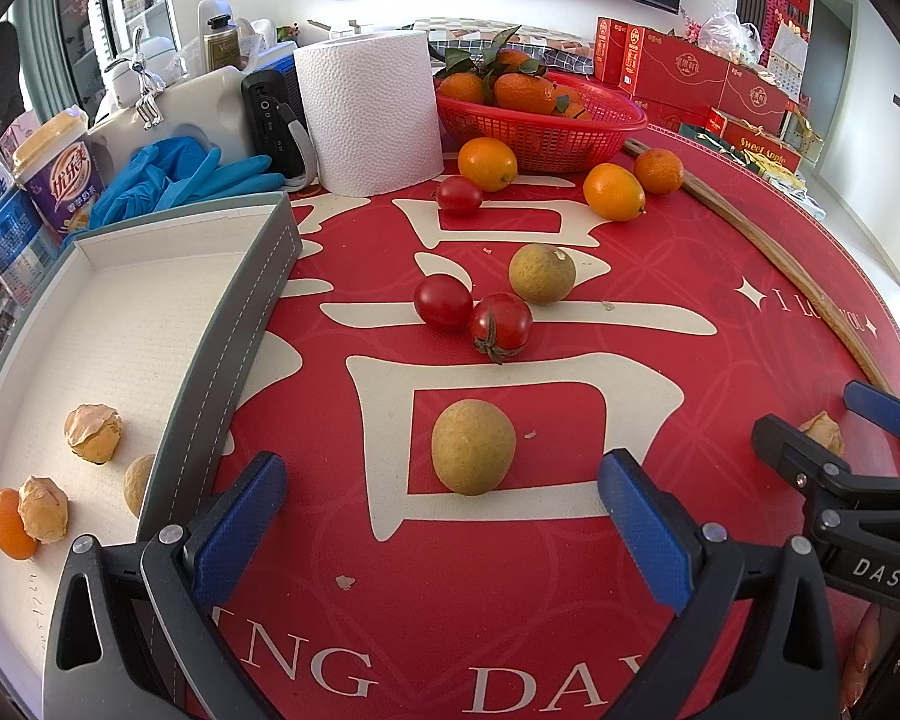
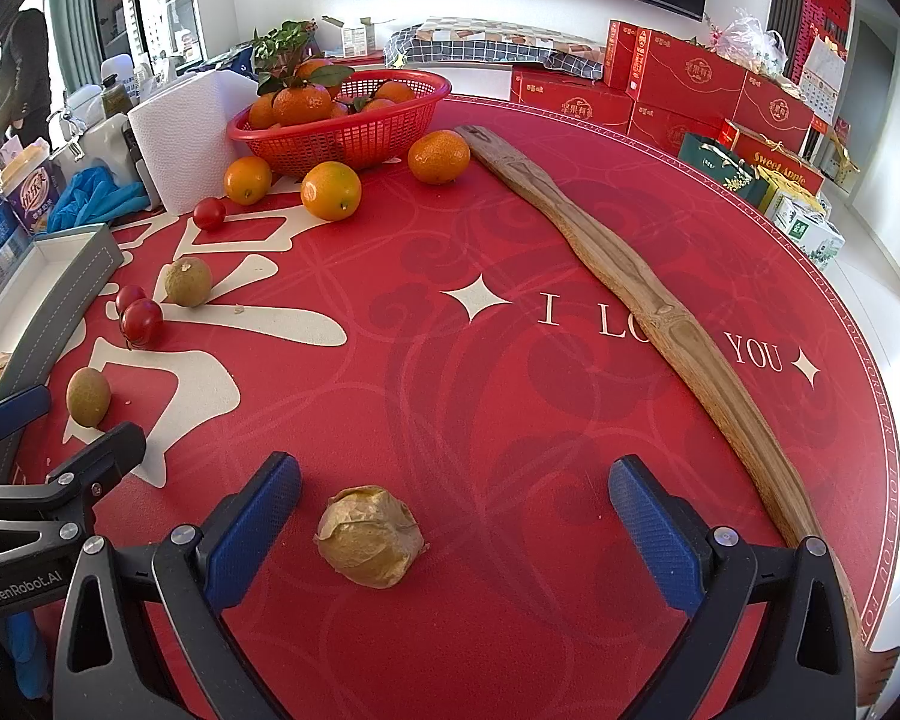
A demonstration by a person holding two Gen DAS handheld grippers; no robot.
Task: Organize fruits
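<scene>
Two hand-held tools hover low over a round surface [image 2: 510, 360] covered in a red cloth printed with large cream characters and the words "I LOVE YOU". The left tool [image 1: 444, 516] has its blue-padded fingers spread wide on either side of a brownish-green round fruit [image 1: 473, 447], not touching it, which suggests it is lining up to pick it. The right tool [image 2: 456, 531] is likewise spread apart around a papery-husked golden berry [image 2: 369, 535], which sits nearer its left finger, untouched. At the left edge stands a shallow grey tray [image 1: 234, 324] with a white lining, already holding two husked berries, a small orange fruit and a part-hidden brownish one, so it appears to be where sorted fruit goes. Still loose on the cloth are three cherry tomatoes [image 1: 501, 324], a second brownish-green fruit [image 1: 541, 273] and three small oranges [image 1: 613, 191], grouped near a red mesh basket [image 1: 540, 138] of leafy mandarins. A long, flat piece of wood [image 2: 648, 306] lies along the right side. A roll of paper towel [image 1: 369, 114], blue gloves and a drink cup crowd the far left. Behind, red gift boxes [image 2: 690, 84] are stacked on the floor under a wall-mounted screen.
</scene>
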